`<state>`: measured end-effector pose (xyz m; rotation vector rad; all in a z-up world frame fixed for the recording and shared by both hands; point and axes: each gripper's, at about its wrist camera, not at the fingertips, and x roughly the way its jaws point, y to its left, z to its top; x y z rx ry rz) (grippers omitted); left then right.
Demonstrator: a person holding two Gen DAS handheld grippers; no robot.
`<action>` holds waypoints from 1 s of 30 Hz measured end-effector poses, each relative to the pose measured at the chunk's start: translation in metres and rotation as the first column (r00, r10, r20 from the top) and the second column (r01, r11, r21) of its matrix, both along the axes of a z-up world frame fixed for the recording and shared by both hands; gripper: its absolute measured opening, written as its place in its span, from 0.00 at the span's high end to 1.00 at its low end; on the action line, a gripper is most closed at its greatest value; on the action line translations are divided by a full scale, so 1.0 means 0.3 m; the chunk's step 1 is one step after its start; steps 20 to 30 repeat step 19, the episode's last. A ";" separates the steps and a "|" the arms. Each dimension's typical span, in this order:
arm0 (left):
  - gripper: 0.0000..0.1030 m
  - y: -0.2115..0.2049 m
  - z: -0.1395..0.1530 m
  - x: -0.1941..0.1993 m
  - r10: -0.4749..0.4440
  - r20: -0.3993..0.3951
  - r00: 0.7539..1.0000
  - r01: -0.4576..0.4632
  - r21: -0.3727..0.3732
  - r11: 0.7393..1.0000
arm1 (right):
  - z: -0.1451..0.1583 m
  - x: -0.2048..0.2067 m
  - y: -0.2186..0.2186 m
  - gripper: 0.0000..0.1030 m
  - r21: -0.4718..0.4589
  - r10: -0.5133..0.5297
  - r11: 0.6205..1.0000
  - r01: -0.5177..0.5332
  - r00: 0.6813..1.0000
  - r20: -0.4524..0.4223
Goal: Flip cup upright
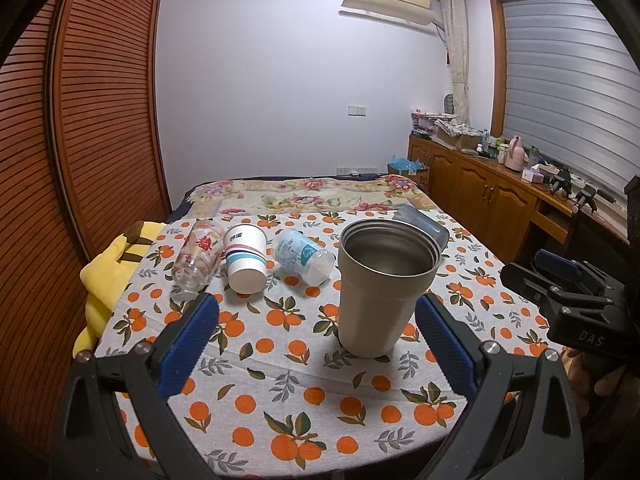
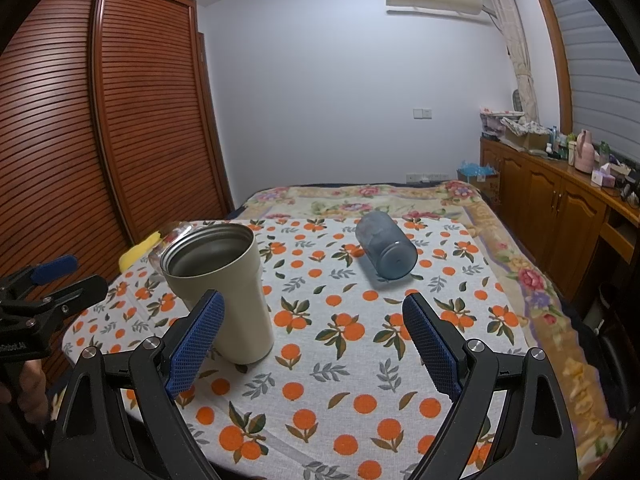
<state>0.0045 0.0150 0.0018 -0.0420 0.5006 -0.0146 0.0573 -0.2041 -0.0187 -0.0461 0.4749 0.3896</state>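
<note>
Beige steel tumbler (image 1: 386,288) stands upright, mouth up, on the desk's orange-print cloth (image 1: 280,364). Left gripper (image 1: 316,344) hangs low over the near edge, fingers spread wide, holding nothing; the tumbler sits just ahead of its right finger (image 1: 444,348). Right gripper (image 2: 312,344) likewise spread and empty, tumbler beside its left finger (image 2: 196,340). Four cups lie on their sides: clear glass with red flower print (image 1: 198,254), white paper cup with coloured stripes (image 1: 245,258), clear plastic cup with blue print (image 1: 306,256), dark blue translucent cup (image 2: 386,246) further back.
</note>
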 end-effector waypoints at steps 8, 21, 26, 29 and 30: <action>0.04 -0.001 0.001 -0.001 0.001 0.000 1.000 -0.001 0.000 1.000 | 0.001 0.000 0.002 0.10 -0.001 0.000 1.000 0.000 1.000 0.000; 0.04 -0.006 0.007 -0.002 0.002 0.004 1.000 -0.002 0.006 1.000 | 0.001 0.000 0.002 0.10 -0.001 0.001 1.000 -0.001 1.000 -0.001; 0.04 -0.006 0.007 -0.002 0.002 0.004 1.000 -0.002 0.006 1.000 | 0.001 0.000 0.002 0.10 -0.001 0.001 1.000 -0.001 1.000 -0.001; 0.04 -0.006 0.007 -0.002 0.002 0.004 1.000 -0.002 0.006 1.000 | 0.001 0.000 0.002 0.10 -0.001 0.001 1.000 -0.001 1.000 -0.001; 0.04 -0.006 0.007 -0.002 0.002 0.004 1.000 -0.002 0.006 1.000 | 0.001 0.000 0.002 0.10 -0.001 0.001 1.000 -0.001 1.000 -0.001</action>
